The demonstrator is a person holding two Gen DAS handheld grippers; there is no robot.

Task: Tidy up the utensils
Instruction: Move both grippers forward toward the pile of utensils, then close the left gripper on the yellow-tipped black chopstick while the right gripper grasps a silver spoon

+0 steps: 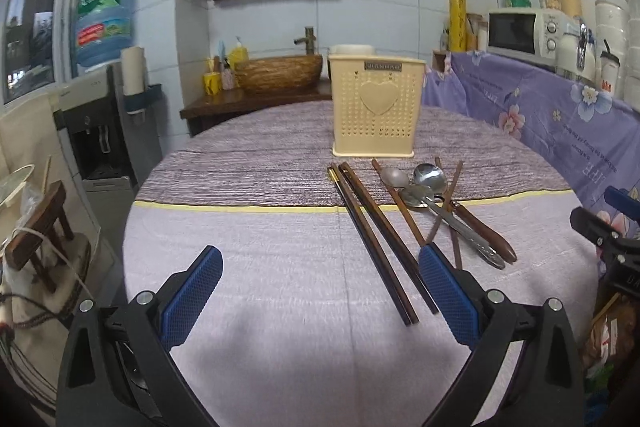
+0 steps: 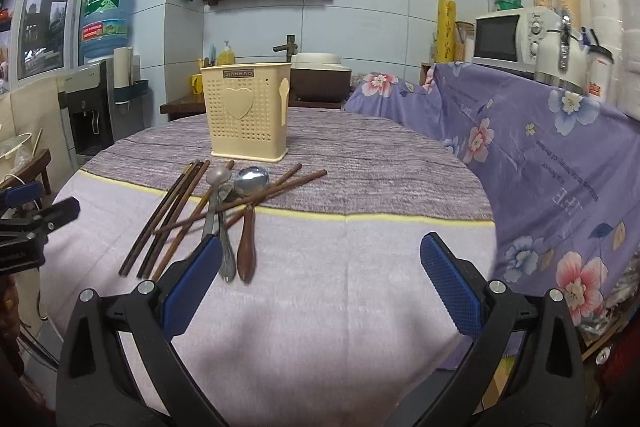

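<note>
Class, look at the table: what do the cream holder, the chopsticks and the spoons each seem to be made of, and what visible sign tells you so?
Cream holder: likely moulded plastic, matte, with punched holes and a raised heart.
Chopsticks: probably wood, dark brown and dull; lacquer or plastic is possible.
Spoons: the bowls look like metal, grey and reflective. One has a brown handle, seemingly polished wood.

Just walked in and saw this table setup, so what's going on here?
A person holds a hand-held gripper in each hand over a cloth-covered table. Both the left hand-held gripper and the right hand-held gripper are open and holding nothing. A loose pile of chopsticks and spoons lies on the table in front of a cream utensil holder. Nothing has been picked up.
</note>
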